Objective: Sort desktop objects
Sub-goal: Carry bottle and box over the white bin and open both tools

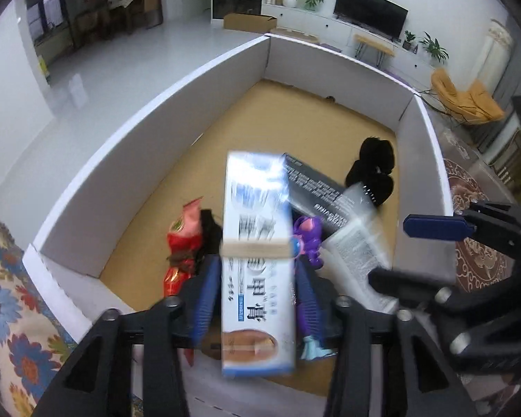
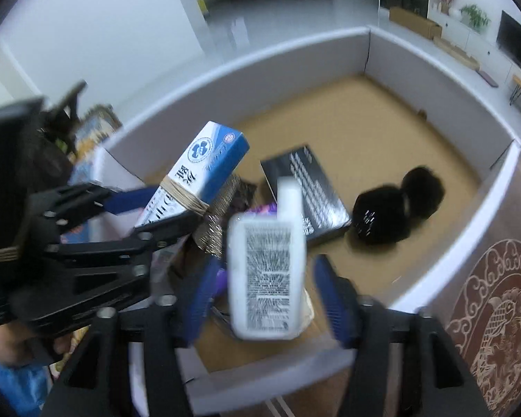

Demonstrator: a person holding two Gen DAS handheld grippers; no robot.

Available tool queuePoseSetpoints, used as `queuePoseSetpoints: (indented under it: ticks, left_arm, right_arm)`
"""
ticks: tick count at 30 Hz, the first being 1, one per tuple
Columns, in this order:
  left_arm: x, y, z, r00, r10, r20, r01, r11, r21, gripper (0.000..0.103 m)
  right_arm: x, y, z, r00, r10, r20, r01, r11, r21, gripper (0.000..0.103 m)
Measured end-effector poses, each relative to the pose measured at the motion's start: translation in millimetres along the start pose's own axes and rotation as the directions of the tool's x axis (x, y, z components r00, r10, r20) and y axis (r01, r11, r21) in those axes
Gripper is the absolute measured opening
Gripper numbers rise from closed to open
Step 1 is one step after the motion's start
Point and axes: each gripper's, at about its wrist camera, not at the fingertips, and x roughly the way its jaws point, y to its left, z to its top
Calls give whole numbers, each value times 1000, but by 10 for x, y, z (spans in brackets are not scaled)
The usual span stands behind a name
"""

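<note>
My left gripper (image 1: 257,295) is shut on a long white-and-blue carton (image 1: 257,264) with a rubber band round it, held over the near end of a white-walled cardboard box (image 1: 149,128). The carton also shows in the right wrist view (image 2: 205,170). My right gripper (image 2: 264,288) is open; its blue pads stand apart from a white tube (image 2: 265,271), blurred, that lies between them over the box. The tube shows in the left wrist view (image 1: 357,246).
In the box lie a black carton (image 2: 309,194), a black furry thing (image 2: 396,208), a purple toy (image 1: 309,236) and a red snack packet (image 1: 180,246). A flowered cloth (image 1: 14,312) lies to the left, a patterned brown surface (image 2: 496,312) to the right.
</note>
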Motion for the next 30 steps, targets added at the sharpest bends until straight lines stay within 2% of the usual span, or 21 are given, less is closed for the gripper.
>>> queuePoseSetpoints:
  ticks: [1, 2, 4, 6, 8, 9, 10, 12, 14, 15, 17, 19, 22, 27, 30]
  left_arm:
    - [-8, 21, -10, 1000, 16, 12, -16, 1000, -7, 68]
    - [-39, 35, -24, 999, 38, 28, -38, 999, -17, 74]
    - [-133, 34, -31, 994, 74, 80, -72, 997, -35, 93]
    - [-226, -32, -37, 982, 126, 142, -120, 992, -49, 95]
    - [-350, -82, -72, 953, 225, 204, -213, 974, -80, 96]
    - [-388, -131, -84, 935, 280, 215, -266, 959, -92, 96]
    - [-403, -159, -81, 926, 312, 211, -298, 950, -94, 96]
    - [-444, -189, -116, 917, 342, 207, -330, 939, -93, 97]
    - [-439, -271, -175, 920, 347, 183, -331, 937, -113, 96]
    - [-444, -307, -202, 929, 323, 180, -306, 945, -113, 96]
    - [-465, -374, -247, 954, 228, 196, -217, 973, -78, 97]
    - [-529, -426, -300, 962, 189, 198, -181, 982, -57, 96]
    - [-592, -522, -303, 952, 212, 222, -203, 977, -62, 96]
    - [-762, -493, -298, 947, 220, 236, -200, 974, -106, 96]
    - [-809, -408, -290, 948, 243, 205, -221, 967, -125, 96]
  right_arm:
    - [37, 14, -35, 1000, -7, 4, 7, 1000, -1, 78]
    - [26, 8, -50, 1000, -8, 12, 8, 1000, 3, 82]
    - [-28, -72, -107, 999, -4, 35, 3, 1000, 18, 86]
    - [-106, -142, -103, 998, -22, 59, 20, 999, 34, 91]
    - [-194, -204, -94, 995, -45, 86, 41, 998, 46, 97]
    - [-257, -237, -73, 994, -53, 94, 49, 997, 53, 99]
    - [-304, -282, -65, 993, -67, 99, 60, 996, 67, 101]
    - [-392, -346, -70, 992, -75, 97, 67, 994, 90, 102]
    - [-441, -394, -66, 992, -103, 75, 94, 989, 117, 102]
    - [-459, -404, -69, 991, -113, 68, 105, 987, 119, 103]
    - [-527, -380, -92, 991, -117, 72, 110, 989, 97, 103]
    - [-609, -336, -108, 987, -132, 96, 125, 989, 80, 103]
    - [-699, -274, -112, 988, -119, 103, 113, 992, 61, 103]
    - [-706, -163, -93, 995, -72, 74, 72, 997, 9, 103]
    - [-703, -164, -78, 995, -67, 80, 66, 998, 10, 103]
